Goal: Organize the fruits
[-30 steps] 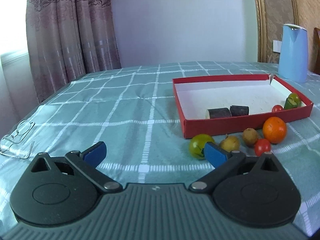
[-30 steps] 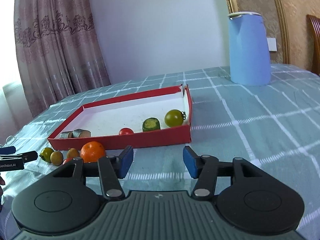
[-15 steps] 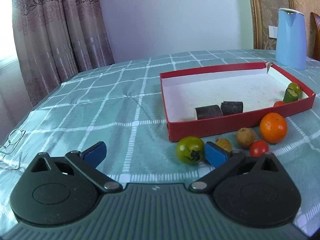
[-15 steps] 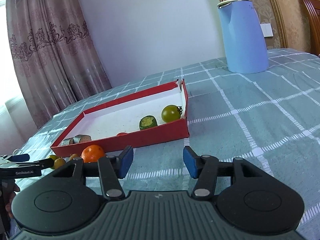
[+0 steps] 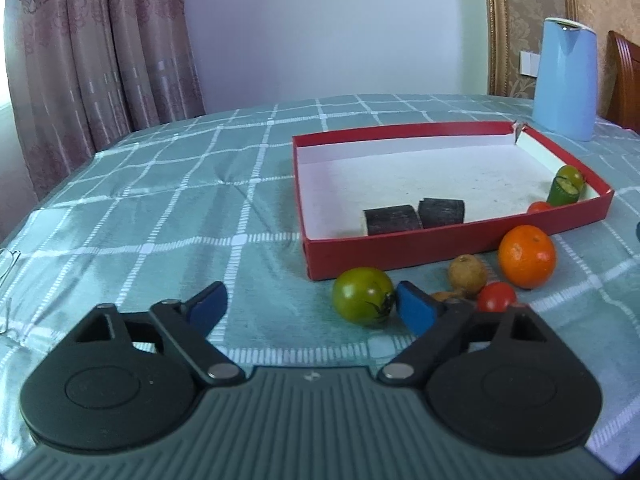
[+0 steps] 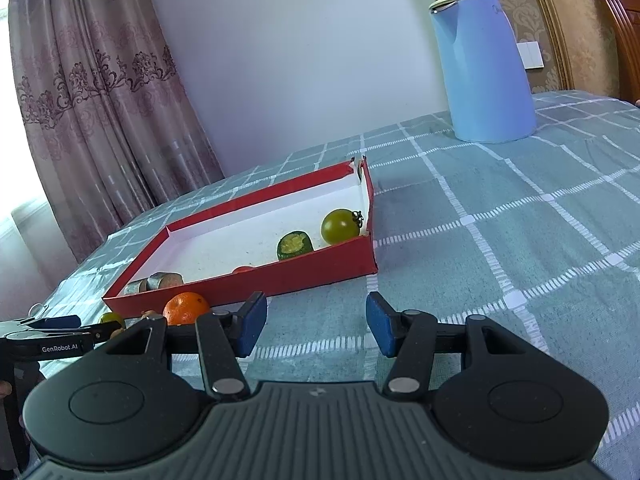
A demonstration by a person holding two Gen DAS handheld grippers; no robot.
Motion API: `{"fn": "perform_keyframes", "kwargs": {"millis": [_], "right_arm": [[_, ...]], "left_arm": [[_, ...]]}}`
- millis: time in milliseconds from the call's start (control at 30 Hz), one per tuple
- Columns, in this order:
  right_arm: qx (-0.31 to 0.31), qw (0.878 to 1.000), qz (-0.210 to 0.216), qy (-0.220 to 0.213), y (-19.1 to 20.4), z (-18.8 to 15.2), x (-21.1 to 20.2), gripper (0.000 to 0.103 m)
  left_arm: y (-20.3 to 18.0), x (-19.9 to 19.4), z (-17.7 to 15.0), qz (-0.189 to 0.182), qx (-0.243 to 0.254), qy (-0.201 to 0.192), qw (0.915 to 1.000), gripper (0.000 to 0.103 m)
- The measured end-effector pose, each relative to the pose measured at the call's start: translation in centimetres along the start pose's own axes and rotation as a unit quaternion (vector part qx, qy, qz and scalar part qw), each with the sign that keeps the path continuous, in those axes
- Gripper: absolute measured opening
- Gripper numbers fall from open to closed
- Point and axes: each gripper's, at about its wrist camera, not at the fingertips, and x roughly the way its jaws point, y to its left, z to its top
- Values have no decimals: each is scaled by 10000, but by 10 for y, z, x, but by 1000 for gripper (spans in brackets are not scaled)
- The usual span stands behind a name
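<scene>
A red tray with a white floor holds two dark cut pieces, a green tomato, a cut green piece and a red tomato. On the cloth before it lie a green tomato, a brown fruit, a red tomato and an orange. My left gripper is open; the green tomato sits just inside its right fingertip. My right gripper is open and empty, before the tray's near right corner.
A blue kettle stands at the back right on the checked tablecloth. Wire glasses lie at the left table edge. Curtains hang behind the table's far left. The left gripper shows in the right wrist view.
My left gripper has moved forward and right, so the green tomato now lies between its fingers. My right gripper has moved nearer the tray and swung right. Both stayed open.
</scene>
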Motion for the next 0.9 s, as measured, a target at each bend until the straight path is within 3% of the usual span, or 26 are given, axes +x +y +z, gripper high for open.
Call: {"fn": "perform_keyframes", "kwargs": {"millis": [67,233,333,900], "right_arm": [[-8,10000,-14,7,0,0,0,54],[24,10000,-38,39,-1,0,1,54],[36,10000,-31,46,-2,0,2,54],[67,10000,-54,-2,-3,-1,0,54]], "left_arm": [[-1,-1,0,-88,-23,-10,10000,76],[-3,-5,-1,-337,-97,-65,9994,43],[-5,-7,-1,-408,-84,-101,9991,32],[4,-26,0,-305,-169,-343,9988,29]]}}
